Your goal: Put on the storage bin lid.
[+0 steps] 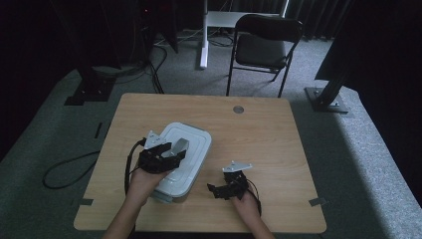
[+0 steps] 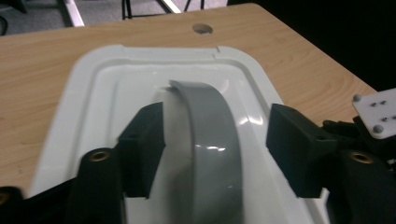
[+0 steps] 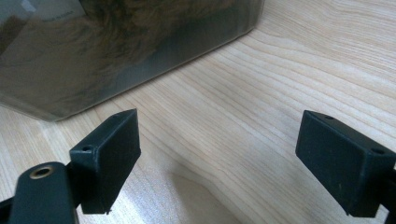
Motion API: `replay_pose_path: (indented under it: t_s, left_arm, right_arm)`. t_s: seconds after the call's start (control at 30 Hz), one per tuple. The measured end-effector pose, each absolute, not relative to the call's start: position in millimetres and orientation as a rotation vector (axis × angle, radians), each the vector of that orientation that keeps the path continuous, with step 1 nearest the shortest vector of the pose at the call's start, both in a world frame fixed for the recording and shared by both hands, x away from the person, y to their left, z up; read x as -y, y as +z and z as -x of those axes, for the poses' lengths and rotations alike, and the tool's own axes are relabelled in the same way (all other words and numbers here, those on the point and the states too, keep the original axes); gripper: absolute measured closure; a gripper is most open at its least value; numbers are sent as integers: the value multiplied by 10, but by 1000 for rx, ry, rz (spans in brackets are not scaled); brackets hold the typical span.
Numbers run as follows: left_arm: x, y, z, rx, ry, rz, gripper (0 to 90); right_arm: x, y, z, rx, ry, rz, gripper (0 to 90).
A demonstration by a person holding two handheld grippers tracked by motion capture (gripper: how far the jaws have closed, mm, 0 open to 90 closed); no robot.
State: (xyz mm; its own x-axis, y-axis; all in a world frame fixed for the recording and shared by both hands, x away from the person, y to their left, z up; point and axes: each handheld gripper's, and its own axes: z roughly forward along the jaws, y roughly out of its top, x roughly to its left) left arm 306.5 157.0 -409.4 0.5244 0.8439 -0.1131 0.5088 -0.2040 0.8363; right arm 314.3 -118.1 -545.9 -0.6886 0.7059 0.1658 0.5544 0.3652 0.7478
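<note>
My left gripper [image 2: 215, 149] straddles the box's grey handle [image 2: 210, 154], jaws apart, not pinching. I'd centre it, then squeeze squarely. My right gripper [image 3: 217, 161] waits wide open beside the box [image 3: 116, 46].

A lidded box [image 1: 181, 159] sits on the table [image 1: 268, 134], left of its middle. A handle [image 1: 179, 145] rises from the lid. Behind the table stands a chair [image 1: 263, 47]; a cable [image 1: 67, 172] lies on the floor at left.

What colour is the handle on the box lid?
Grey, on a white lid; the handle shows best in the left gripper view.
</note>
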Motion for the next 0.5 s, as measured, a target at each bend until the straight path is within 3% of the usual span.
replay_pose_path:
  t_s: [0.1, 0.33, 0.4, 0.5]
  left_arm:
    - [-1652, -4078, -3079, -1104, 467, -1878, 289]
    - [-1808, -4083, -3067, -1095, 494, -1839, 259]
    - [-1845, -4089, -3072, -1094, 497, -1850, 188]
    - [-1903, -4094, -3073, -1094, 510, -1854, 167]
  right_arm:
    - [1185, -5460, -3142, -2436, 1225, -1140, 132]
    - [1193, -5457, -3145, -2432, 1228, -1145, 132]
    - [1193, -5458, -3143, -2431, 1226, -1142, 132]
    - [1196, -5458, -3145, -2432, 1223, -1143, 132]
